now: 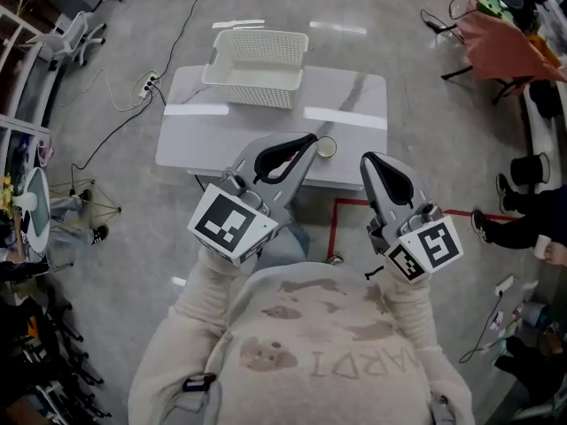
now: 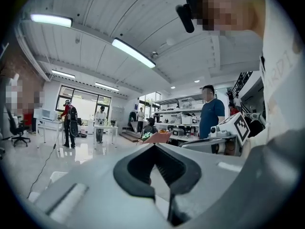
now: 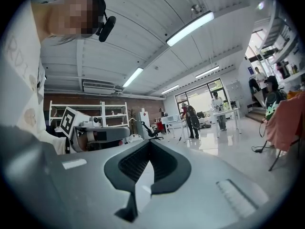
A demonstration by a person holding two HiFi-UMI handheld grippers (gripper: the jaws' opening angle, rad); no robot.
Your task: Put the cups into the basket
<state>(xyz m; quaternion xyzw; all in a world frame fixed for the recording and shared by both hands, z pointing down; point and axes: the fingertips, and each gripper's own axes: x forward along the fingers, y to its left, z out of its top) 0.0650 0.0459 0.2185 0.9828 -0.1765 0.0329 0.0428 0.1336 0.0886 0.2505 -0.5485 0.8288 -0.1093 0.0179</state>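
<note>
You have one little cup [image 1: 326, 147] to look at, and it sits on the white table [image 1: 354, 96], close to the edge nearest you. It is small, round and pale, with its mouth facing up. I think it will be very light and a bit slippery, and it may tip or slide if you bump it. It could be thin, so a soft squeeze is best. A good place to take hold looks like the rim, with one jaw inside and one outside, or else around its sides, coming down from above. The white basket [image 1: 252, 87] stands at the far side of the same table, well apart from the cup, and I can see nothing in it. Your left gripper [image 1: 310, 138] is up by your chest, and in the head view its tip shows just beside the cup. Your right gripper [image 1: 370, 159] is up there too, a little to the other side, so the cup shows between the two tips. Both point out at the room, so neither gripper view shows the cup. The left gripper's jaws are pressed together tip to tip and hold nothing. The right gripper's jaws are closed up the same way, with nothing in them.
</note>
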